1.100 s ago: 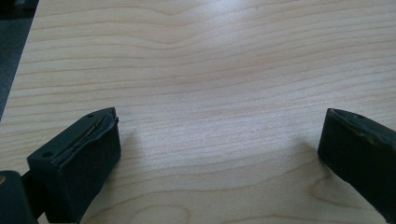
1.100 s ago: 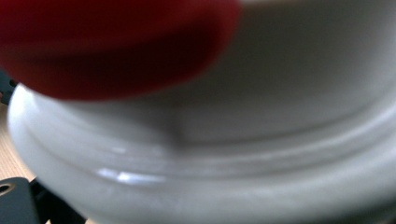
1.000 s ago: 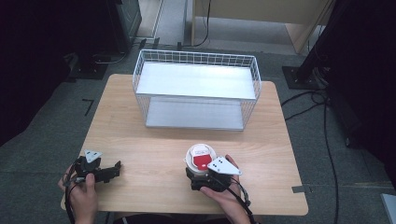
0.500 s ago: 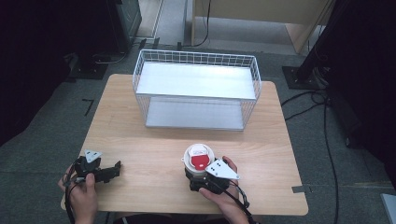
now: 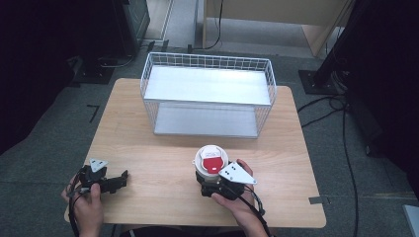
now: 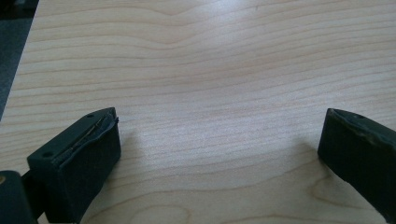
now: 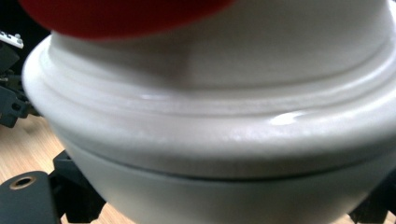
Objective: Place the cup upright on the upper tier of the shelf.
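A white round tub with a red label on its lid [image 5: 211, 158] stands at the near middle of the wooden table [image 5: 163, 148]. My right gripper [image 5: 209, 180] is shut on its lower part from the near side. In the right gripper view the tub [image 7: 210, 107] looms very close, and black jaw parts show at the bottom corners. My left gripper [image 5: 122, 178] lies low over the table's near left corner, pointing right. Its jaws stand wide open, and in the left gripper view the left gripper [image 6: 219, 144] has bare wood between them.
A white wire basket [image 5: 207, 102] with an upper and a lower shelf stands at the far middle of the table. Dark stands and cables lie on the floor to the left and right of the table. Bare wood lies between the two grippers.
The tub and my right gripper have shifted slightly away from the near edge. The left gripper has stayed put.
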Action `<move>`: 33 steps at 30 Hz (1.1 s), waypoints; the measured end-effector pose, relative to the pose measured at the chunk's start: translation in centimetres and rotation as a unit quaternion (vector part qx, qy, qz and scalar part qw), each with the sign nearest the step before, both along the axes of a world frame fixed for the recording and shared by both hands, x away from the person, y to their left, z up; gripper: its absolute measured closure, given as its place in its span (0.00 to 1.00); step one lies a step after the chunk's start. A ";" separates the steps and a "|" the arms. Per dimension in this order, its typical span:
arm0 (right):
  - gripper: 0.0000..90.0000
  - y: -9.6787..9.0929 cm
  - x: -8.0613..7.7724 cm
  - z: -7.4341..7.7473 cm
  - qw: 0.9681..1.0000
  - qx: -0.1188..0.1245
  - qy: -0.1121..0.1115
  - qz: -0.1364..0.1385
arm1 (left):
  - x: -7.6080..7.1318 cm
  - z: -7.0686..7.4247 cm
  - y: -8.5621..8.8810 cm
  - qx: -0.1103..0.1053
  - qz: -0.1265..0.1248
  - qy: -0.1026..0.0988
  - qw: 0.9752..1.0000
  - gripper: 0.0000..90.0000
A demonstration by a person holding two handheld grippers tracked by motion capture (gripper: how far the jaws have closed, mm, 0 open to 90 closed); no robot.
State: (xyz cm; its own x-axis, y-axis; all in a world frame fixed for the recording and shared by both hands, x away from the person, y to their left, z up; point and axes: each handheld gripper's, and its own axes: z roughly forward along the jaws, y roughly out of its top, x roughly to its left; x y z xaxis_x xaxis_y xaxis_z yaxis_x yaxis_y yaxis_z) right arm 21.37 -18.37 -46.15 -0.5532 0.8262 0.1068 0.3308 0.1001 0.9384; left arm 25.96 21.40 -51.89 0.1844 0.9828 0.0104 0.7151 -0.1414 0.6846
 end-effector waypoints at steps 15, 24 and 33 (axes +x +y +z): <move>0.10 -0.3 1.3 2.8 1.000 0.009 -0.006 -0.014 | 0.0 0.0 0.0 -0.001 0.002 -0.001 1.000 0.00; 0.10 -0.4 2.2 4.9 0.999 0.011 -0.018 -0.030 | 0.0 0.0 0.0 0.000 0.000 0.000 1.000 0.00; 0.10 -0.5 3.1 7.0 0.999 0.020 -0.017 -0.033 | 0.0 0.0 0.0 0.000 0.000 0.000 1.000 0.00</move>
